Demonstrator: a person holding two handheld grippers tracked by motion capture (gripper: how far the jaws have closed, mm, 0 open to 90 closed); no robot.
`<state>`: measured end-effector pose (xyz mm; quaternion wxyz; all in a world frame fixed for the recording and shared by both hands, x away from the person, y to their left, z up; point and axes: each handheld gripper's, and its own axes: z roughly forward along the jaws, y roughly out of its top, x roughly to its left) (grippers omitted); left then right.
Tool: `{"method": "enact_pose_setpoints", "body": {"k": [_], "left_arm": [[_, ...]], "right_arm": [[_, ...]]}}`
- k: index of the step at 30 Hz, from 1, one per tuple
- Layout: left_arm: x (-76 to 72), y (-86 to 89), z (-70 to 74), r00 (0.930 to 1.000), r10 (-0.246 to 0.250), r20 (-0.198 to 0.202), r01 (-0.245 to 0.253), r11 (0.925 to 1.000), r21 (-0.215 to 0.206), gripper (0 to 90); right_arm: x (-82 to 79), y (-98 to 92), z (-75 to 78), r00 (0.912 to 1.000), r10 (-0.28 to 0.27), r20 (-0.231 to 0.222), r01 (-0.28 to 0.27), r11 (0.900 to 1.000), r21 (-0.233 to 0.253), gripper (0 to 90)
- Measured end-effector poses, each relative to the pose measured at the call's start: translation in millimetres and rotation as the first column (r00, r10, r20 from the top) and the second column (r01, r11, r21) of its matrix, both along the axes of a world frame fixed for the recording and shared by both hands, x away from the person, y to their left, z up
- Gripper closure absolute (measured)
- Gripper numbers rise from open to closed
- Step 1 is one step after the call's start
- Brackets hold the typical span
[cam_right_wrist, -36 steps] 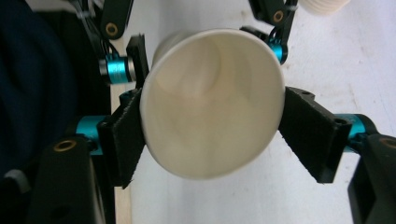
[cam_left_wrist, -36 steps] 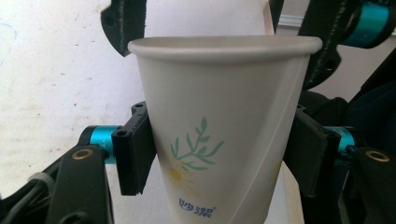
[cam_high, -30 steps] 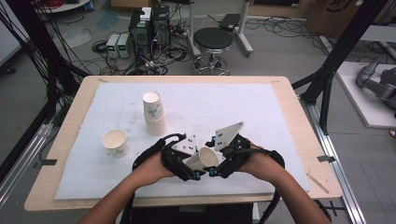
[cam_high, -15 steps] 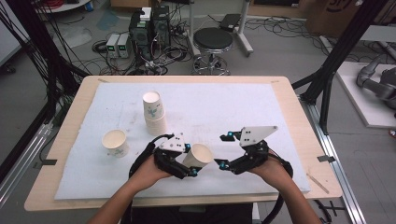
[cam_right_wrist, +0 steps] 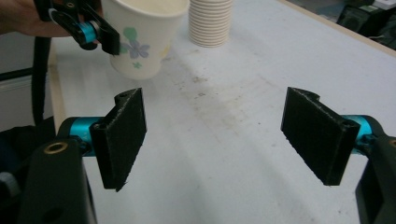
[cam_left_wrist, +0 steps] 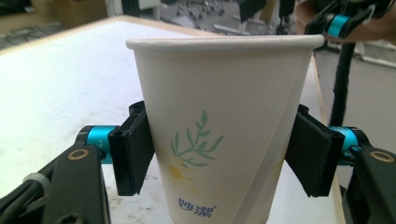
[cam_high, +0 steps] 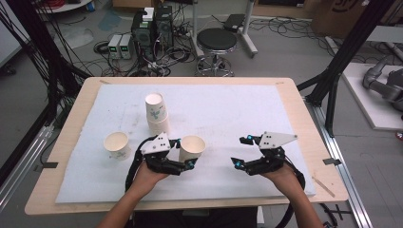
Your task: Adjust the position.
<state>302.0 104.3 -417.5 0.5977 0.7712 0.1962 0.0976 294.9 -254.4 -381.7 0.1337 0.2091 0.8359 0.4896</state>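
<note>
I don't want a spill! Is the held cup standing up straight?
Upright: the paper cup has its open rim on top, clamped between the left gripper jaws.

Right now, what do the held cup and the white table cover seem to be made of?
The cup looks like matte paper: rolled rim, side seam, printed flower. The table cover seems soft foam or felt, with a dull, slightly grainy, stained surface; which one, I cannot tell.

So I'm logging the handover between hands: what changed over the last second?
The right gripper let go of the paper cup and drew off to the right, its jaws now wide open. The left gripper kept its grip and turned the cup from lying sideways to upright. The cup stack and the lone cup stayed put.
</note>
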Motion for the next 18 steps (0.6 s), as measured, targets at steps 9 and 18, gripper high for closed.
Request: {"method": "enact_pose_setpoints", "body": {"k": [9, 18], "left_arm": [[-0.6, 13.5, -0.6, 0.9951, 0.073, 0.066, -0.069, 0.9954, -0.067, 30.8], [-2.0, 19.4, -1.2, 0.9878, 0.123, 0.095, -0.112, 0.9872, -0.113, 30.8]], "right_arm": [[-3.0, -14.8, -12.3, 0.9982, -0.060, 0.011, 0.059, 0.998, 0.032, 23.1], [-4.0, -26.9, -23.7, 0.9919, -0.127, 0.004, 0.126, 0.988, 0.086, 22.4]]}}
